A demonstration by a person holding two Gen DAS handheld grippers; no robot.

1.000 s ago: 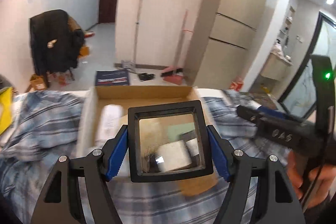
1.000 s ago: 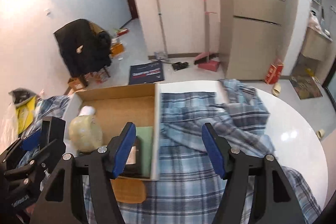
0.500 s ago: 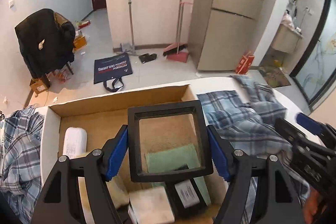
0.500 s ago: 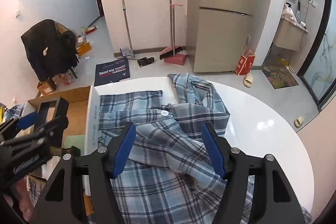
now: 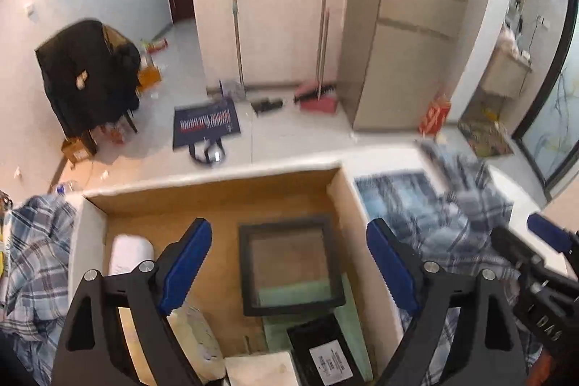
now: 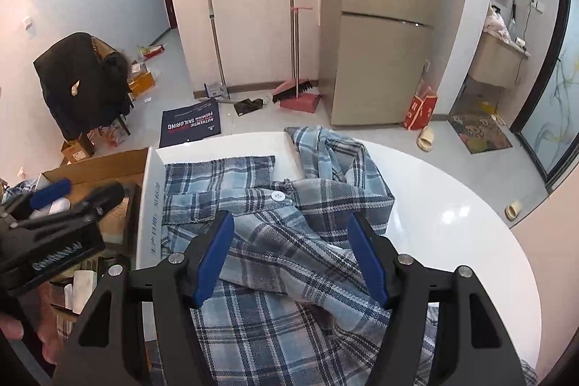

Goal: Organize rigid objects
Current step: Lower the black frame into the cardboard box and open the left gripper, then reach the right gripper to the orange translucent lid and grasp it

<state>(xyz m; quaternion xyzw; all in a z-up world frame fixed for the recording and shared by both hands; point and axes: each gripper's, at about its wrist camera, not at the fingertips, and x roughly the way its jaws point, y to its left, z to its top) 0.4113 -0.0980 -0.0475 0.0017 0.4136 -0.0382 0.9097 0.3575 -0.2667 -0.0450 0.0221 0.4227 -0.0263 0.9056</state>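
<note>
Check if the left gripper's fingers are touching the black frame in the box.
Apart. The left wrist view shows clear gaps between both fingers and the black frame, which sits in the cardboard box.

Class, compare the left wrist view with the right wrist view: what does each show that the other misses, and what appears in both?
Only the left wrist view shows the black square frame lying free inside the cardboard box, between the open jaws of the left hand-held gripper, which have just been opening. Only the right wrist view shows a white button and a slipper. Both show the plaid shirt and red dustpan.
</note>
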